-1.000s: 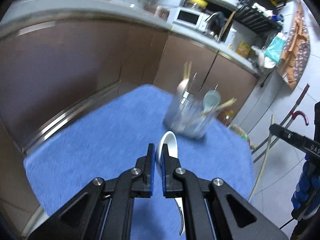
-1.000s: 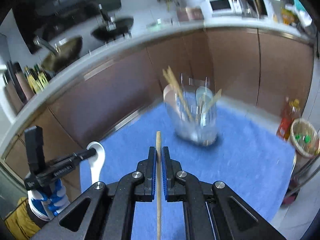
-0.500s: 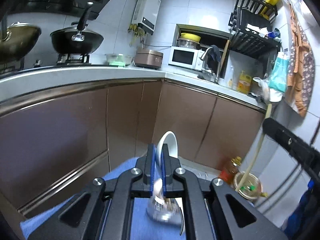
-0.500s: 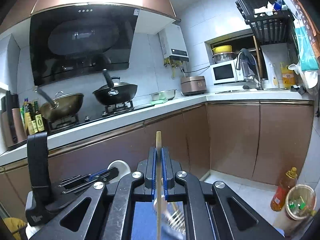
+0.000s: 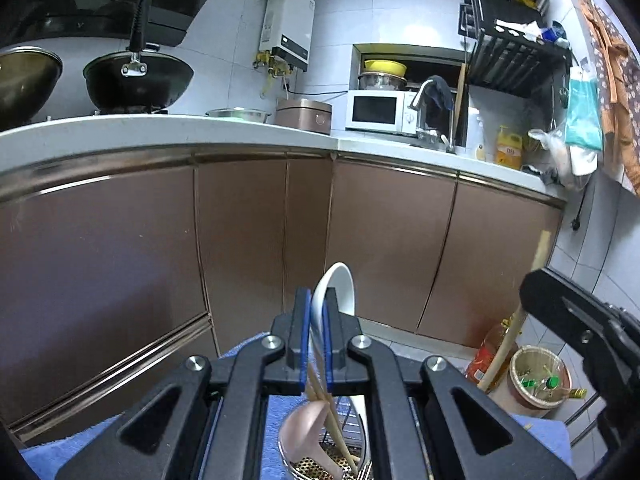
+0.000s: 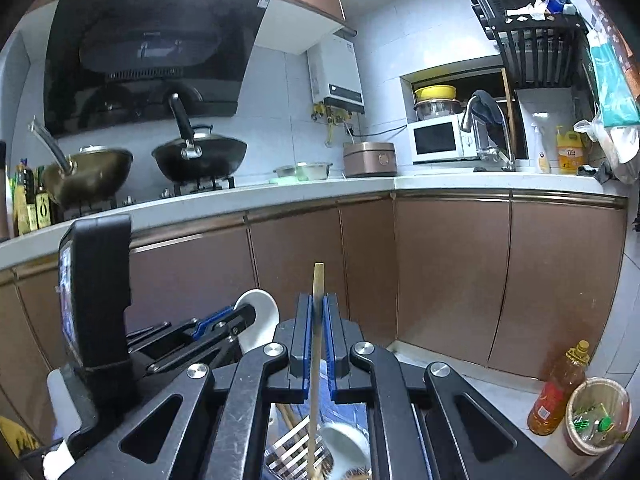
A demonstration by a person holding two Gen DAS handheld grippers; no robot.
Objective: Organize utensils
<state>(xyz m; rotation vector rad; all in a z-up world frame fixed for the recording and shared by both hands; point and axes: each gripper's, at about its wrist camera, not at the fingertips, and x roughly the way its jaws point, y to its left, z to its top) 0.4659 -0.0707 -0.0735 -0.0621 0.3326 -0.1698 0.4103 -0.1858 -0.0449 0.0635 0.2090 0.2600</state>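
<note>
My left gripper (image 5: 317,312) is shut on a white ceramic spoon (image 5: 338,290), bowl end up; it also shows in the right wrist view (image 6: 256,320). My right gripper (image 6: 317,320) is shut on a wooden chopstick (image 6: 318,280) that stands upright; it also shows in the left wrist view (image 5: 508,340). Below both grippers stands a metal utensil holder (image 5: 320,466) with a pink spoon (image 5: 308,432), chopsticks and other utensils in it. It shows in the right wrist view (image 6: 296,456) with a white spoon (image 6: 344,444) inside. It rests on a blue cloth (image 5: 52,454).
Brown cabinet doors (image 5: 240,240) under a white counter (image 5: 160,128) face both grippers. On the counter are woks (image 6: 200,152), a rice cooker (image 6: 370,158) and a microwave (image 6: 438,138). An oil bottle (image 6: 556,396) and a waste bin (image 6: 596,416) stand on the floor to the right.
Both grippers have tilted up from looking down at the blue cloth to facing the cabinets. They now sit just above the utensil holder, which has dropped to the bottom edge of both views.
</note>
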